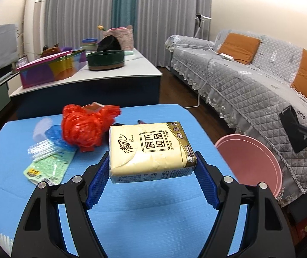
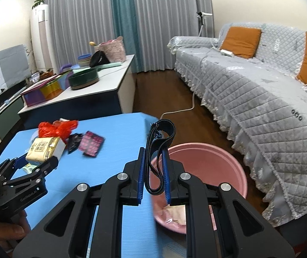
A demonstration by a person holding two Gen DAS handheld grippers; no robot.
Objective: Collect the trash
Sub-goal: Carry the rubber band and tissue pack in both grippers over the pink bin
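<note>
My left gripper (image 1: 152, 165) is shut on a cream tissue pack (image 1: 149, 148), held off the blue table (image 1: 132, 210). The same pack (image 2: 45, 149) and left gripper (image 2: 38, 161) show at the left of the right wrist view. My right gripper (image 2: 154, 167) is shut on a black strap (image 2: 159, 142) that loops up past the fingers, above the rim of the pink basin (image 2: 207, 167). On the table lie a red plastic bag (image 1: 84, 129), a blue wrapper (image 1: 54, 136), clear plastic (image 1: 40, 150) and a green packet (image 1: 48, 167).
The pink basin (image 1: 252, 161) stands on the floor between the table and a grey quilted sofa (image 1: 250, 81). A pink-black packet (image 2: 92, 144) and a dark wrapper (image 2: 74, 143) lie mid-table. Behind is a white counter (image 1: 110, 71) with boxes and a green bowl.
</note>
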